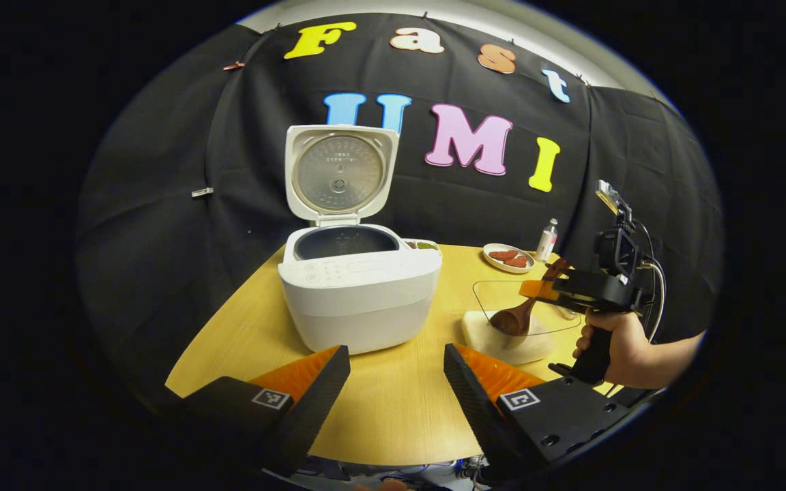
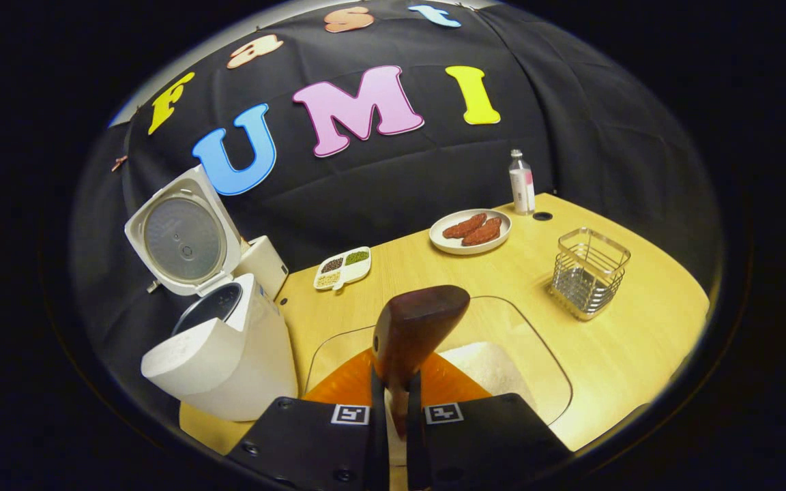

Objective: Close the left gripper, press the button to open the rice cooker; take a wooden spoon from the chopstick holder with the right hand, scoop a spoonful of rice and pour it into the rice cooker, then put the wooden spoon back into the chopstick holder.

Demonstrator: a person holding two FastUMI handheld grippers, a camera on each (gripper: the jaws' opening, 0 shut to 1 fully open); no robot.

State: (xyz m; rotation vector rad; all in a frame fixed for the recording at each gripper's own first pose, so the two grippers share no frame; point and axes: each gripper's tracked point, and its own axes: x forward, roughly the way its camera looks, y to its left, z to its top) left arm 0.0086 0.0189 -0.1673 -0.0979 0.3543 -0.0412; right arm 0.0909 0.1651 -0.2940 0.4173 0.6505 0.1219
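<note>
**Spoon over the rice, cooker lid up**

Left gripper view: the left gripper (image 1: 396, 382) hangs wide open and empty before the rice cooker (image 1: 359, 290), lid raised. To the right, a hand (image 1: 621, 348) holds the right gripper (image 1: 544, 286), its wooden spoon (image 1: 516, 317) dipping into the rice (image 1: 505, 341).

Right gripper view: the right gripper's 2 fingers (image 2: 372, 423) clamp the spoon handle above the clear rice container (image 2: 543, 368); the wire chopstick holder (image 2: 587, 273) stands apart on the table (image 2: 638, 341).

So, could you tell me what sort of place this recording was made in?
Probably a staged kitchen booth, not a real kitchen: a wooden table stands against a black cloth wall, set with an open rice cooker, a plate of food and a wire chopstick holder.
</note>
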